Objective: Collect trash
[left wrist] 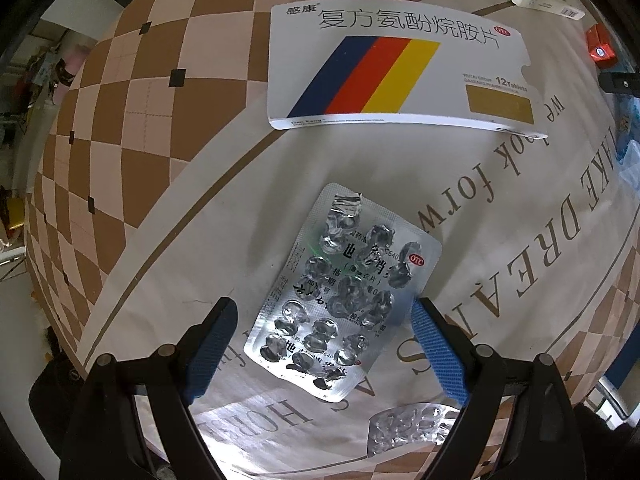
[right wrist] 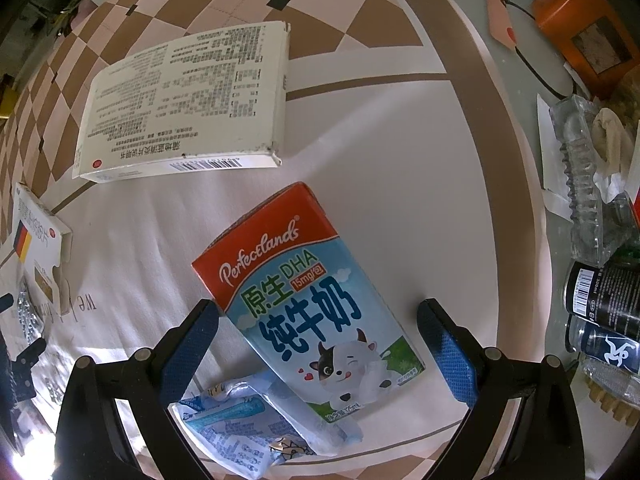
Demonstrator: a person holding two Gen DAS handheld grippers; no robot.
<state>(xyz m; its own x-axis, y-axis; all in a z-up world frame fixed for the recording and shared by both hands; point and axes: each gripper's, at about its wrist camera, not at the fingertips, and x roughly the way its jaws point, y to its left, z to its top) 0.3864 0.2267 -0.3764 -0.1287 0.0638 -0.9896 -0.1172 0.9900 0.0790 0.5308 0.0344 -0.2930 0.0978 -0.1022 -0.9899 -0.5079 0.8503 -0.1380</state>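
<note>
We see a used silver blister pack (left wrist: 340,300), its bubbles crushed and empty, lying flat on the printed tablecloth (left wrist: 200,208) below a white medicine box (left wrist: 396,68) with blue, red and yellow stripes. Our left gripper (left wrist: 324,344) points down over it, jaws spread wide to either side, not pressing it. Our right gripper (right wrist: 320,344) hangs spread over a milk carton (right wrist: 308,300), which lies flat on the cloth.

Home, patterned tablecloth (left wrist: 132,132), medicine box (left wrist: 396,68), milk carton (right wrist: 308,300)
</note>
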